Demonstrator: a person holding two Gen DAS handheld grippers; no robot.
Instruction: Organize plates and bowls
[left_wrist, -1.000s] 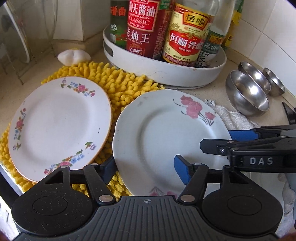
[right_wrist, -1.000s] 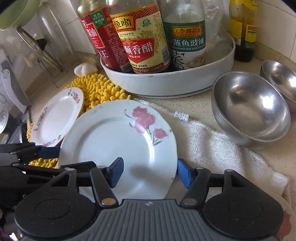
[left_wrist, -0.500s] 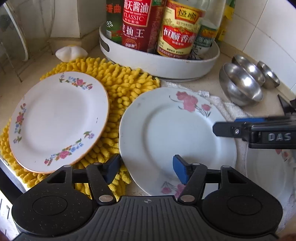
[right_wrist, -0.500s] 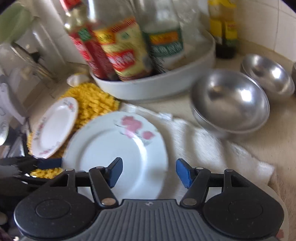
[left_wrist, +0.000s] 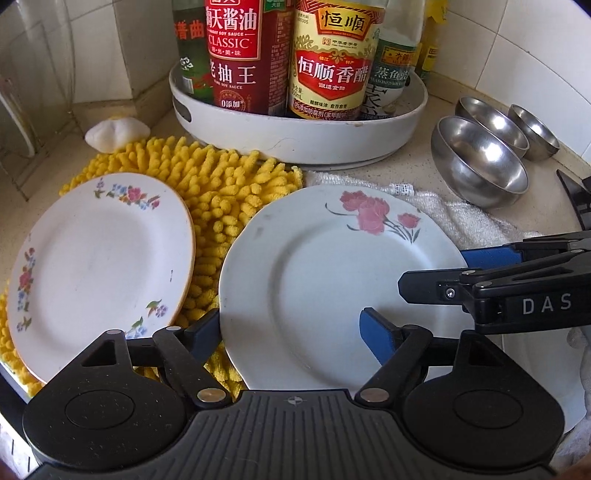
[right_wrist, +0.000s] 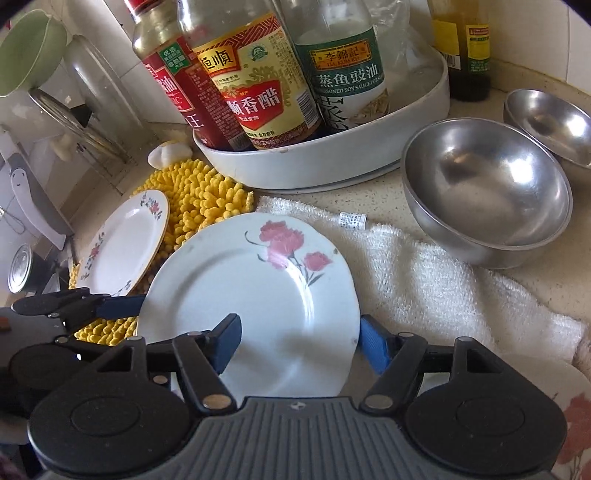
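Note:
A white plate with red roses (left_wrist: 332, 280) (right_wrist: 258, 295) lies partly on a white towel and a yellow mat. My left gripper (left_wrist: 291, 332) is open, its fingers astride the plate's near left rim. My right gripper (right_wrist: 299, 339) is open astride the plate's right rim; it also shows in the left wrist view (left_wrist: 480, 273). A second plate with small flowers (left_wrist: 99, 266) (right_wrist: 125, 247) rests tilted on the yellow mat to the left. Three steel bowls (left_wrist: 480, 166) (right_wrist: 487, 188) stand at the right.
A white round tray (left_wrist: 295, 136) (right_wrist: 314, 162) holds sauce bottles at the back. A yellow chenille mat (left_wrist: 221, 184) and white towel (right_wrist: 443, 280) cover the counter. A garlic bulb (left_wrist: 116, 133) lies back left. Another rose plate (right_wrist: 569, 410) lies near right.
Both grippers drew back and then closed in again on the rose plate; the right gripper now reaches further over its right rim. The plates have not shifted.

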